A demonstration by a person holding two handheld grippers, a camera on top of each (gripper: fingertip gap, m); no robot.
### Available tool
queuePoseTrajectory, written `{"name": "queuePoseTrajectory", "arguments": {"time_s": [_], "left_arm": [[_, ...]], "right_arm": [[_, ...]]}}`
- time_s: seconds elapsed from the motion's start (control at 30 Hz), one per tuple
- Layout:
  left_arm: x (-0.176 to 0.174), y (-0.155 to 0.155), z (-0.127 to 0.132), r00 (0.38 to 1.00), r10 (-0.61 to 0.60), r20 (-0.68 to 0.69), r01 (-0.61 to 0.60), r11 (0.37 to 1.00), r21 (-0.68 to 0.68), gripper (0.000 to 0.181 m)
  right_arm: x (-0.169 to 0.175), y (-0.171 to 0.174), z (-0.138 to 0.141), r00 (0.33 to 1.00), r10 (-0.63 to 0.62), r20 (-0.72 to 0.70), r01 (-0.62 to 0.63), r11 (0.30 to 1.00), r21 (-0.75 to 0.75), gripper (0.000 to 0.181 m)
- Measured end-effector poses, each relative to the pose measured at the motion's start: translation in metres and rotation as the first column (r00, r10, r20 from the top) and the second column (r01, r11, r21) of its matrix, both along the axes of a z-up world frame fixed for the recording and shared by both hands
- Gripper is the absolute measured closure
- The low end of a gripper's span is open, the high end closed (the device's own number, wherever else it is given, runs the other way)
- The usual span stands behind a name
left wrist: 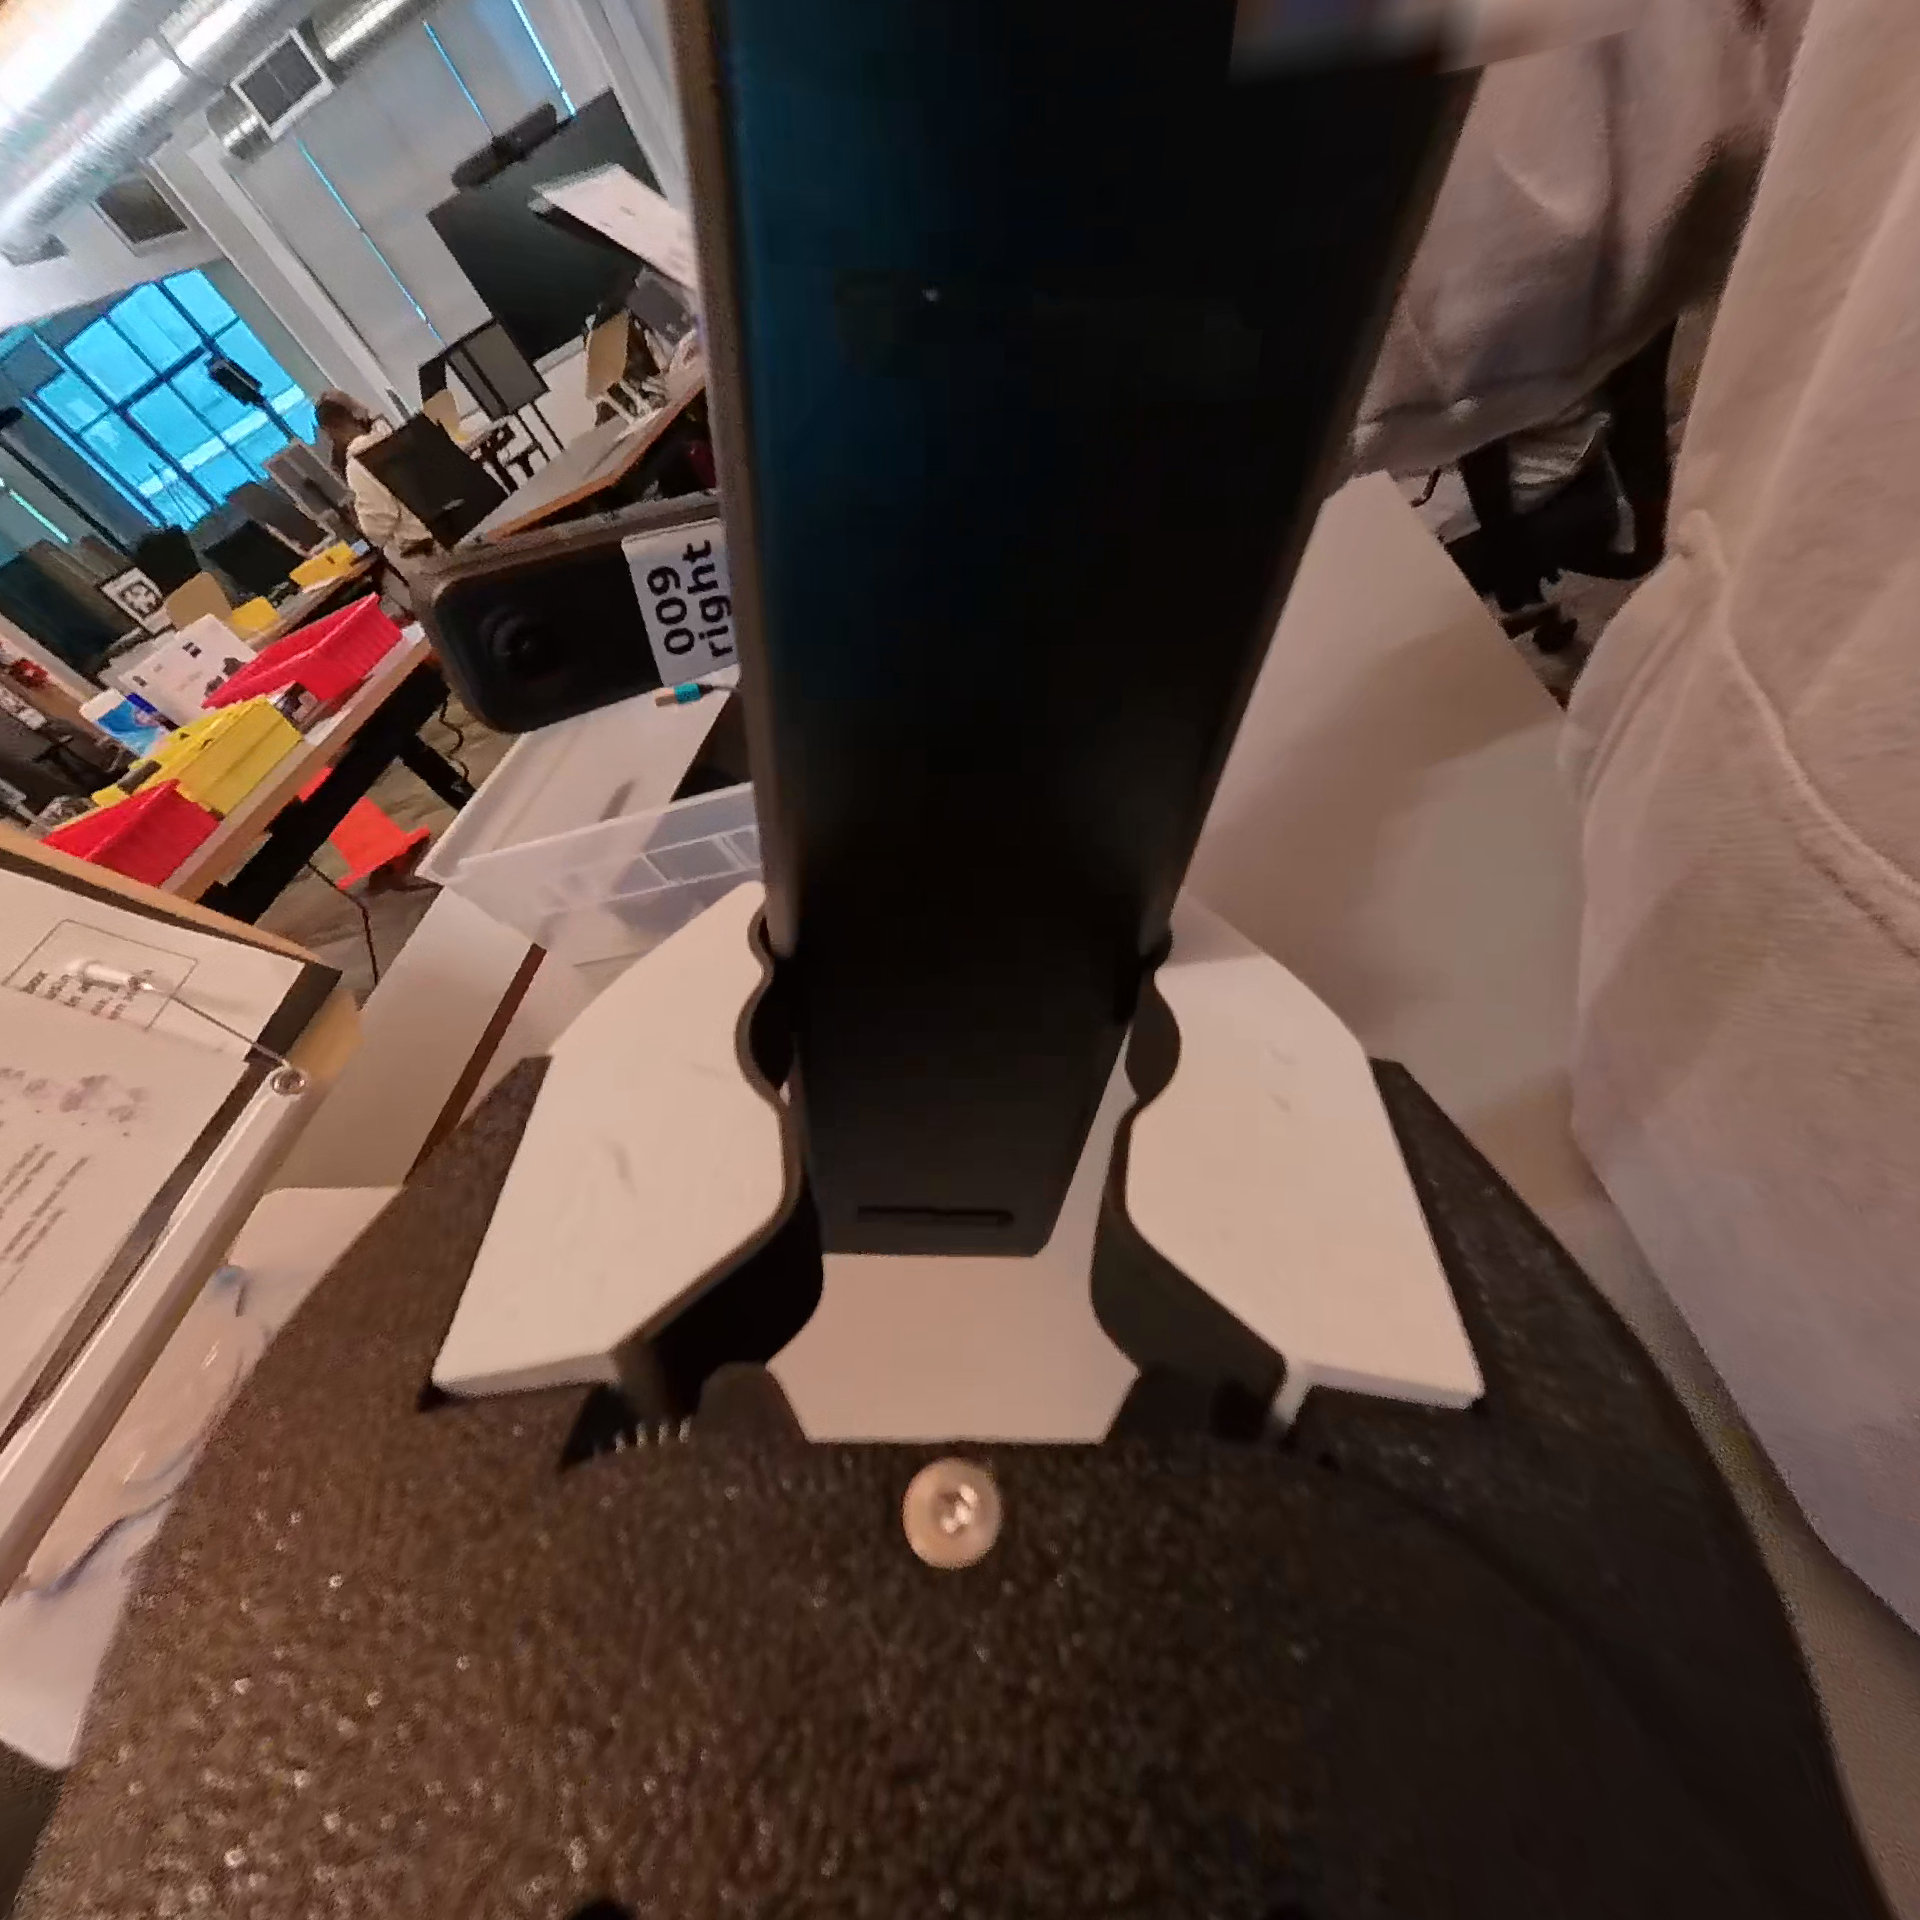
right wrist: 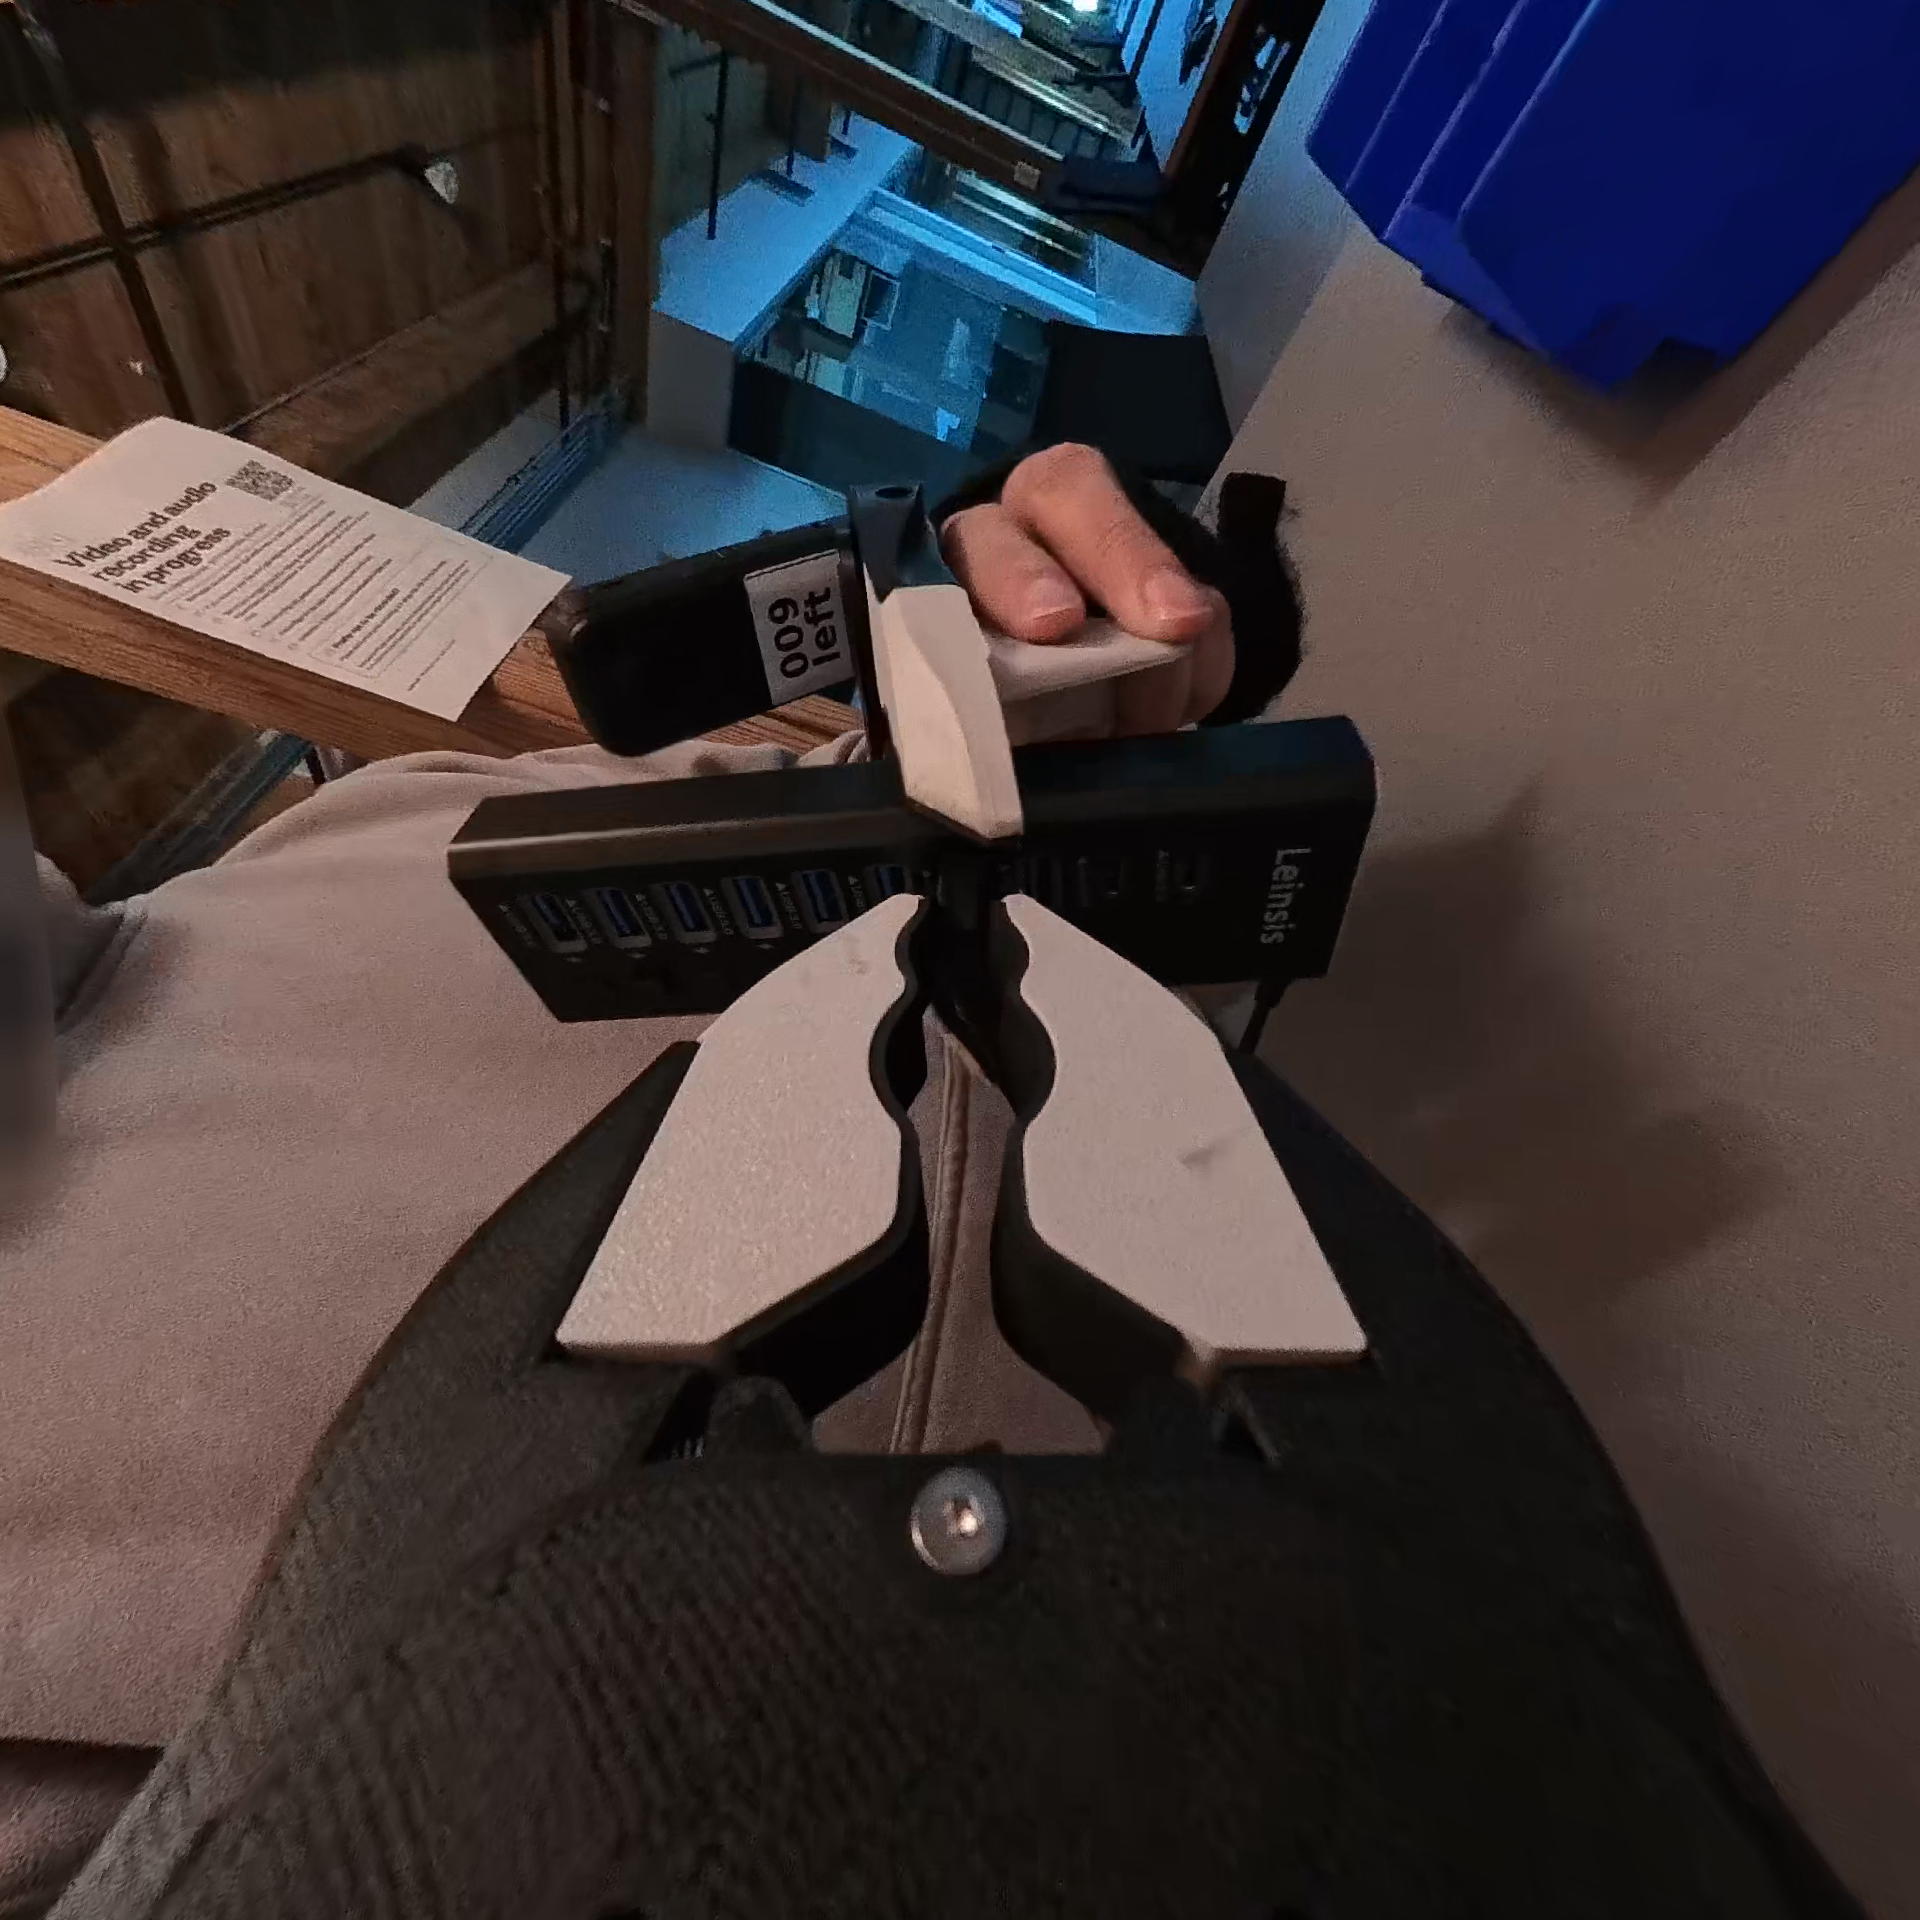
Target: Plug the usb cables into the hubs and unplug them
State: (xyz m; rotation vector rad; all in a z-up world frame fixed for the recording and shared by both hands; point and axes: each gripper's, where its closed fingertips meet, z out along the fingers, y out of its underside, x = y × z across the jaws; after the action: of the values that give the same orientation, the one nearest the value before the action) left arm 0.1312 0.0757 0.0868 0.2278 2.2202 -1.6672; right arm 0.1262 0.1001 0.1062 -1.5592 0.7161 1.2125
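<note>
Two grippers meet on one black USB hub [right wrist: 914, 883], held up off the table. Nearest in the right wrist view, the right gripper [right wrist: 961, 920] has its white fingers [right wrist: 790, 1132] drawn in narrow around a small dark plug or cable end at the hub's port face; what exactly they pinch is hard to make out. The hub lies with its long axis running left to right across that view, its row of blue ports [right wrist: 686, 909] facing the camera. From above, the left gripper [right wrist: 951, 748] clamps the hub's middle, a person's hand [right wrist: 1091, 571] on its handle.

In the left wrist view, the left gripper's fingers [left wrist: 644, 1164] grip the hub [left wrist: 997, 623] by its two long edges, and its long axis runs straight away from the camera. Farther left sits a clear plastic bin [left wrist: 613, 862]; its contents are too blurred to tell. Farther still, red [left wrist: 312, 649] and yellow bins [left wrist: 223, 743] stand on a table [left wrist: 312, 769].
</note>
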Motion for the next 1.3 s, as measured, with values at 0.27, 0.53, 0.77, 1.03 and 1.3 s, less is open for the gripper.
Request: {"name": "queuePoseTrajectory", "arguments": {"time_s": [0.27,0.53,0.77,1.03,1.3], "left_arm": [[0.005,0.003,-0.015,0.994,0.067,-0.089,-0.057,0.993,0.105,0.12],[0.045,0.062,0.025,0.964,0.186,-0.188,-0.191,0.982,-0.011,0.12],[0.025,0.055,0.013,0.968,0.158,-0.194,-0.161,0.987,0.002,0.12],[0.026,0.045,0.006,0.953,0.166,-0.253,-0.189,0.98,-0.069,0.12],[0.023,0.038,0.008,0.948,0.147,-0.283,-0.181,0.979,-0.096,0.12]], "right_arm": [[0.001,-0.004,-0.011,1.0,-0.002,-0.001,0.002,0.997,-0.075,0.172],[0.076,-0.112,0.024,0.953,-0.274,0.129,0.283,0.957,-0.065,0.173],[0.101,-0.207,0.104,0.739,-0.363,0.568,0.494,0.865,-0.089,0.173],[0.139,-0.294,0.064,0.639,-0.603,0.479,0.687,0.727,-0.001,0.173],[0.154,-0.294,-0.038,0.669,-0.634,0.388,0.725,0.672,-0.153,0.173]]}}
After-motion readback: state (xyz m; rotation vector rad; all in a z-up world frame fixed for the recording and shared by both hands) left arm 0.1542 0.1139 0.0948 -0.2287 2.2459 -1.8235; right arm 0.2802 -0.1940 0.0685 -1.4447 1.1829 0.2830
